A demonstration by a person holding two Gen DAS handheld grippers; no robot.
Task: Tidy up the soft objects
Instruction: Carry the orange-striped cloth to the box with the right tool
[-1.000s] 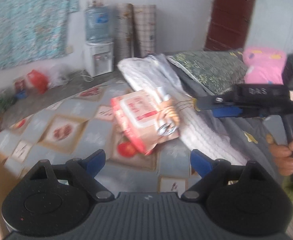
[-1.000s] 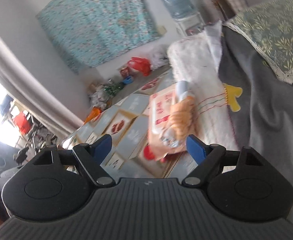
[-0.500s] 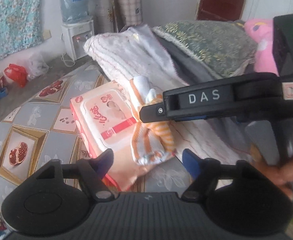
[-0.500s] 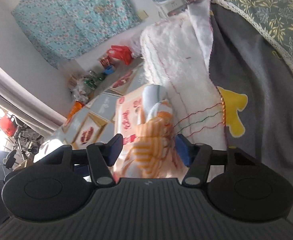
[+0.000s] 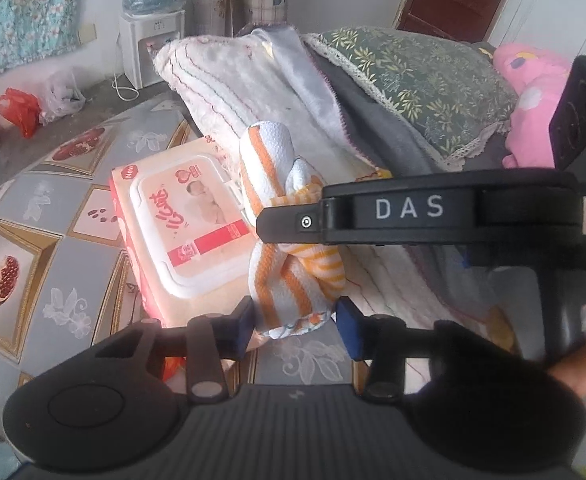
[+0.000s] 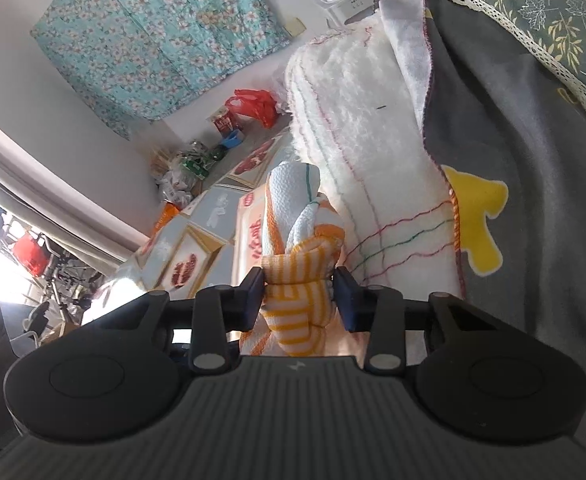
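A knotted white and orange striped cloth lies on a pink pack of wet wipes, against a folded white blanket. My left gripper has its blue pads on either side of the cloth's near end, closing on it. My right gripper is shut on the cloth's knotted middle. Its black finger crosses the left wrist view from the right. The wipes pack also shows in the right wrist view.
The pack lies on a patterned floor mat. A grey blanket, a green leaf-print pillow and a pink plush toy lie to the right. A water dispenser and bags stand by the far wall.
Both grippers moved in toward the striped cloth. The right gripper closed on its middle. The left gripper's pads narrowed around its near end.
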